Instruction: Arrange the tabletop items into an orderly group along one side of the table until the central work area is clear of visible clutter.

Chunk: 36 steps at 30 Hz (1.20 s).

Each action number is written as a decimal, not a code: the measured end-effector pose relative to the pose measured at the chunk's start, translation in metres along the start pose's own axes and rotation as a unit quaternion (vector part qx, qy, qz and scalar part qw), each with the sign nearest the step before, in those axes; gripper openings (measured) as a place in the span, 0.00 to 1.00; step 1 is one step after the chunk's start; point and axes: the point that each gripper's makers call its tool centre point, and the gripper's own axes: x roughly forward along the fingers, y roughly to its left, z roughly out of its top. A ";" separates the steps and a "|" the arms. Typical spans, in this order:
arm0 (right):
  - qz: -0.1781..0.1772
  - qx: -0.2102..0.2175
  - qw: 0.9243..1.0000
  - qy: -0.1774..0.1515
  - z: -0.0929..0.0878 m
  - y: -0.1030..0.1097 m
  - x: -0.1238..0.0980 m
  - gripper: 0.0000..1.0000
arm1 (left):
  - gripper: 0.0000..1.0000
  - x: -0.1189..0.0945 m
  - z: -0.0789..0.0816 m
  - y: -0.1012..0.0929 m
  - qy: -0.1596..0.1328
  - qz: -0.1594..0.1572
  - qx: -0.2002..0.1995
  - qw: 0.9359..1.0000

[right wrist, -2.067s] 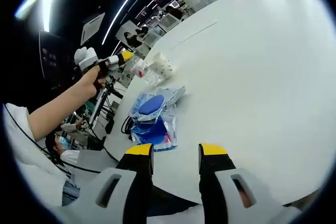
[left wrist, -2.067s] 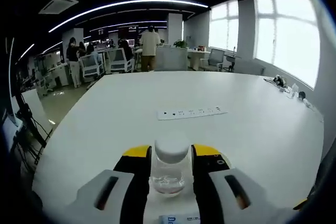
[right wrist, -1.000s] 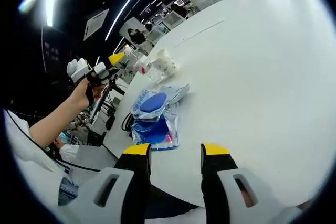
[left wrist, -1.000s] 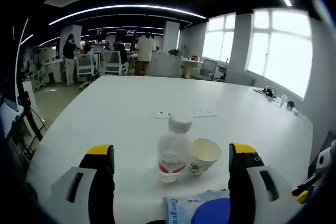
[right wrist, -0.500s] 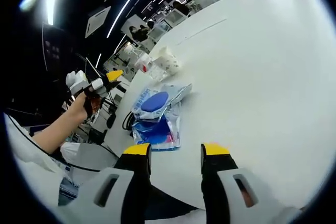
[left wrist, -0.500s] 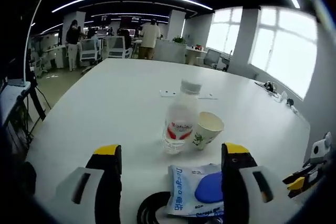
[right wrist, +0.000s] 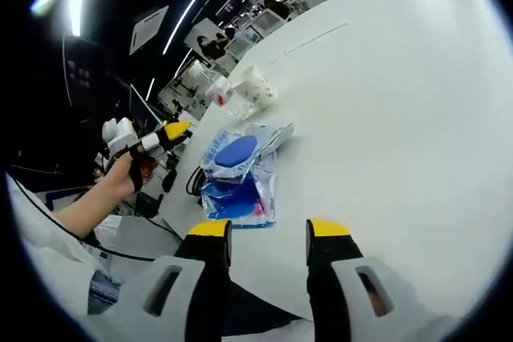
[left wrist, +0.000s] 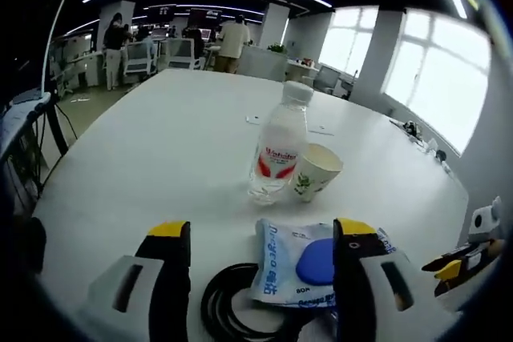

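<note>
Clear plastic bottle (left wrist: 276, 148), once clamped, now stands free at 12 o'clock of the backed-off left gripper (left wrist: 258, 238), jaws wide and empty, touching a paper cup (left wrist: 317, 172). Right gripper (right wrist: 260, 238) stays narrow, empty.

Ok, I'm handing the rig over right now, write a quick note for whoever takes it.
Left gripper: open, empty, hanging over the black cable coil and blue-and-white packet.
Right gripper: jaws a little apart, empty, above the table near its edge.
Water bottle stands upright, paper cup leaning against it.
Packets, coil, bottle and cup already sit grouped along one side.
Centre of the table looks bare apart from a white strip behind the bottle.
Left: probably only tidying the group.
</note>
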 end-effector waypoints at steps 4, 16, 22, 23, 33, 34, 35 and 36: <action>-0.008 -0.019 1.000 0.018 -0.001 -0.002 0.008 0.35 | 0.69 -0.003 -0.013 0.003 0.011 0.002 -0.013 1.000; 0.027 -0.003 1.000 0.009 0.036 0.023 0.050 0.43 | 0.58 -0.010 -0.046 0.010 0.046 -0.003 -0.050 0.998; 0.026 0.048 0.998 0.000 0.051 0.016 0.070 0.45 | 0.57 -0.008 -0.056 0.013 0.055 -0.001 -0.075 0.996; 0.025 0.050 0.998 0.002 0.052 0.015 0.072 0.45 | 0.57 -0.008 -0.057 0.013 0.057 0.000 -0.079 0.995; 0.029 0.085 0.996 0.010 0.052 0.018 0.095 0.41 | 0.45 -0.002 -0.070 0.011 0.075 0.000 -0.092 0.993; 0.032 0.088 0.996 0.010 0.052 0.020 0.097 0.41 | 0.45 -0.002 -0.071 0.010 0.076 0.000 -0.094 0.993; 0.033 0.090 0.995 0.010 0.051 0.021 0.099 0.40 | 0.45 -0.002 -0.072 0.010 0.077 -0.002 -0.095 0.992; 0.034 0.091 0.995 0.010 0.051 0.022 0.100 0.39 | 0.45 -0.001 -0.073 0.009 0.079 -0.002 -0.095 0.992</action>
